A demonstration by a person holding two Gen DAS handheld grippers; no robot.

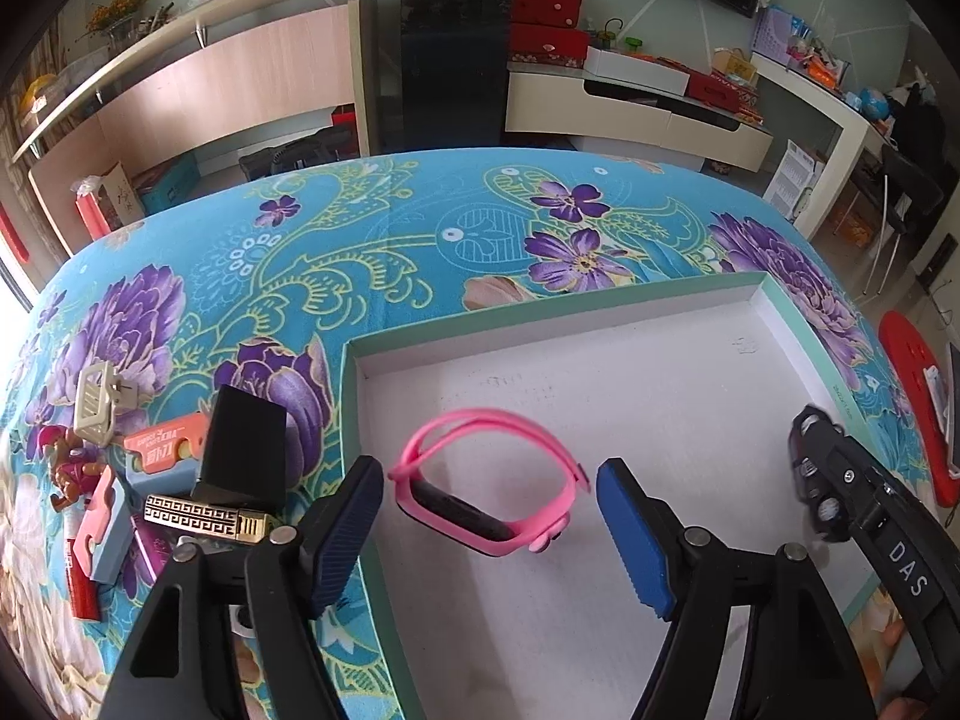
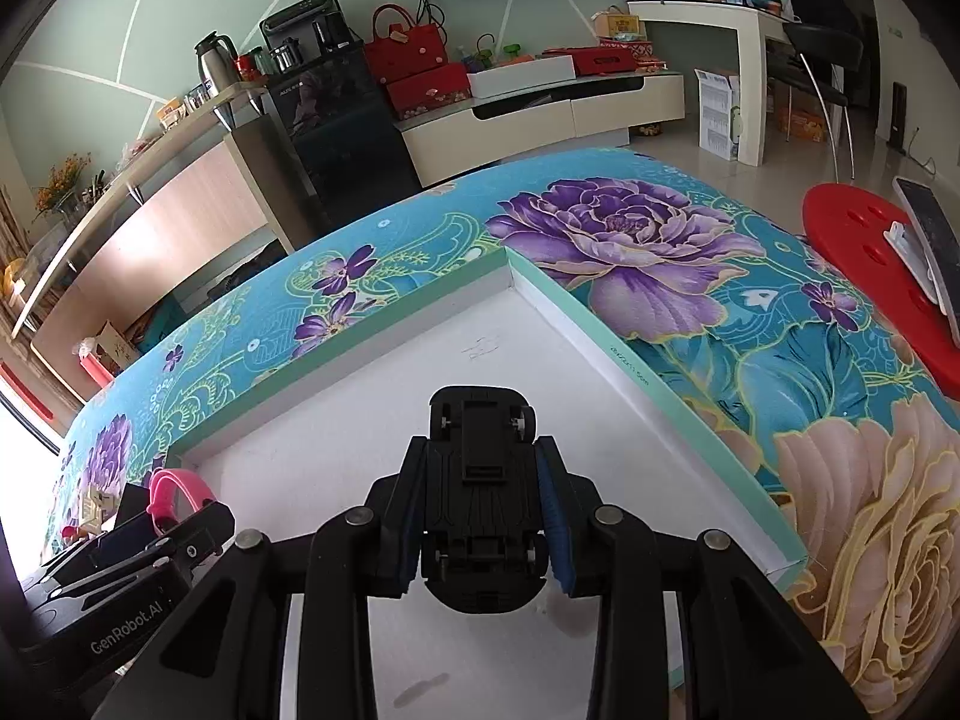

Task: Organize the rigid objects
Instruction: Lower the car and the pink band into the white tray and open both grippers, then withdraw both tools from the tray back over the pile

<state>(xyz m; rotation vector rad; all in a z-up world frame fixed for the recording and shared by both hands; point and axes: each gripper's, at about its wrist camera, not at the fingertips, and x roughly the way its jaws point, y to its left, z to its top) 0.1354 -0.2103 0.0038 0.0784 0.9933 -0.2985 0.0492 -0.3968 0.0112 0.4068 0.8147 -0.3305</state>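
The left gripper (image 1: pixel 489 531) stands spread wide around the pink watch (image 1: pixel 486 483), not touching it, inside the white box (image 1: pixel 660 372). The right gripper (image 2: pixel 483 516) pinches a black toy car (image 2: pixel 480 492) above that box.

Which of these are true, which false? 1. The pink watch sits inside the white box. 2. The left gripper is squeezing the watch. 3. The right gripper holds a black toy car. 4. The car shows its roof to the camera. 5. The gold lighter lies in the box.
1. True: the watch rests on the floor of the box.
2. False: the left gripper stands open, its pads clear of the watch.
3. True: the right gripper is clamped on the car.
4. False: its underside and wheels face the camera.
5. False: the lighter lies on the cloth outside the box.
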